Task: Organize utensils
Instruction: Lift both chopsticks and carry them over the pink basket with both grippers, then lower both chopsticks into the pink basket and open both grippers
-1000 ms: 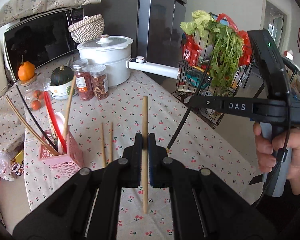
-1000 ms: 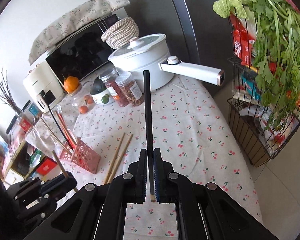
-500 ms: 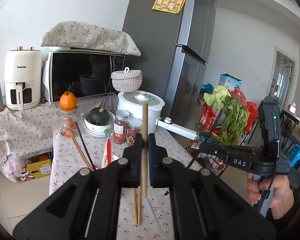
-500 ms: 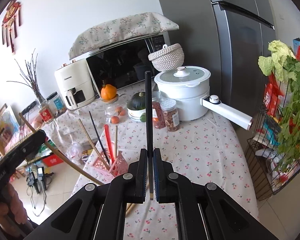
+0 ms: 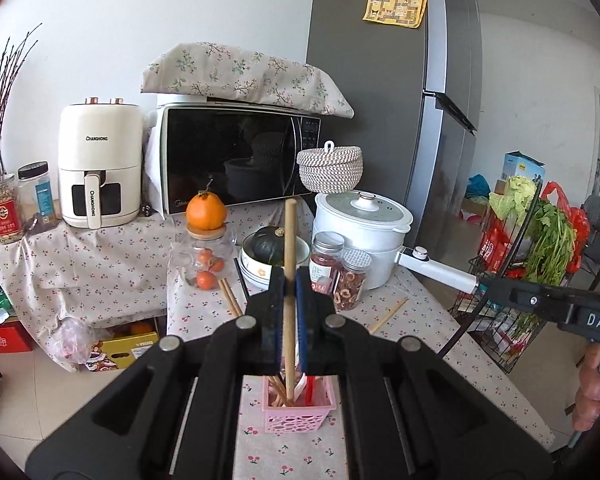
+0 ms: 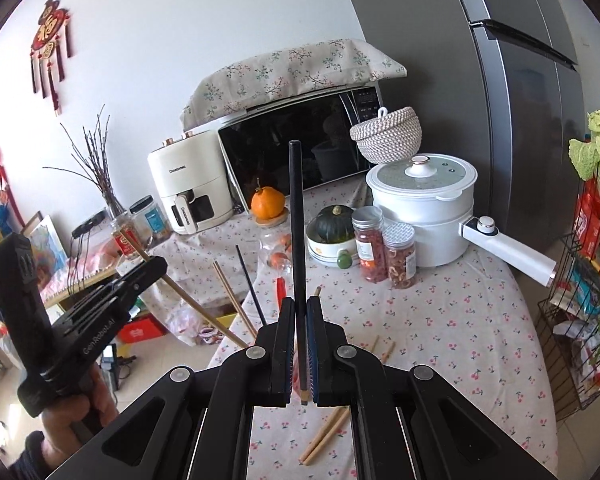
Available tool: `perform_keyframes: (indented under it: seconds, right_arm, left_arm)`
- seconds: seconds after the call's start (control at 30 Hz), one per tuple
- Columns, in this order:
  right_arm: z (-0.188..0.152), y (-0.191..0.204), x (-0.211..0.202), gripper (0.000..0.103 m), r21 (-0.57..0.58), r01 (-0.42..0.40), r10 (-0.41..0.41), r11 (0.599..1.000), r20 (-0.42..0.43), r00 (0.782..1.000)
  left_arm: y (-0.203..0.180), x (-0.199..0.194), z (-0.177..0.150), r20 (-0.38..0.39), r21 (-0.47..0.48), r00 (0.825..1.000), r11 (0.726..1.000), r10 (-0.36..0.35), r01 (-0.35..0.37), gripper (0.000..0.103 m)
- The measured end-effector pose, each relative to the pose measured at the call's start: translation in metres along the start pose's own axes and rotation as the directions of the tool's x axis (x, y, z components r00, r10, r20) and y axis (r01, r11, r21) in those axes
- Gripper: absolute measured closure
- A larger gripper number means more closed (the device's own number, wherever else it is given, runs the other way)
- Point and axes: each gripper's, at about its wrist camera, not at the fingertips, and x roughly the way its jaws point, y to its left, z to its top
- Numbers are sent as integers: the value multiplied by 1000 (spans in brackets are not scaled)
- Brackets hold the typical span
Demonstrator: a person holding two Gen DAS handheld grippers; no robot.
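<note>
My left gripper (image 5: 289,288) is shut on a wooden chopstick (image 5: 289,240), held upright with its lower end just over or inside the pink utensil basket (image 5: 300,414). The basket holds several chopsticks and a red utensil. My right gripper (image 6: 300,312) is shut on a black chopstick (image 6: 296,216), held upright above the table. A pair of wooden chopsticks (image 6: 326,436) lies on the cherry-print tablecloth below the right gripper. The left gripper also shows at the left of the right wrist view (image 6: 156,268).
A white pot (image 5: 362,236) with a long handle, two spice jars (image 5: 340,270), a bowl with a squash, a jar topped by an orange (image 5: 205,212), a microwave (image 5: 236,168) and an air fryer stand at the back. A wire rack of vegetables (image 5: 540,240) stands to the right.
Both grippers have risen and tilted up to a level view. My left gripper has moved with its chopstick to above the pink basket.
</note>
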Motion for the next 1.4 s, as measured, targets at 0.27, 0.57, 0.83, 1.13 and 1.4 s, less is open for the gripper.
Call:
perform_keyframes:
  seconds: [0.27, 0.57, 0.83, 1.13, 1.4]
  right_arm:
    - [8, 8, 15, 97, 26, -39, 38, 999, 48, 998]
    - [7, 15, 43, 97, 28, -65, 63, 998, 46, 997]
    - [5, 12, 57, 97, 34, -64, 61, 997, 71, 996]
    - [6, 4, 62, 97, 67, -64, 56, 996, 116, 992]
    - [0, 10, 77, 97, 46, -74, 70, 996, 82, 994]
  left_arm:
    - [2, 29, -11, -85, 23, 996, 1000, 21, -19, 96]
    - [9, 24, -16, -162, -2, 986, 999, 46, -47, 44]
    - [27, 22, -36, -272, -15, 959, 997, 74, -81, 23]
    - [44, 24, -50, -338, -55, 939, 994, 68, -92, 23]
    - [47, 23, -53, -351, -55, 934, 994, 68, -93, 23]
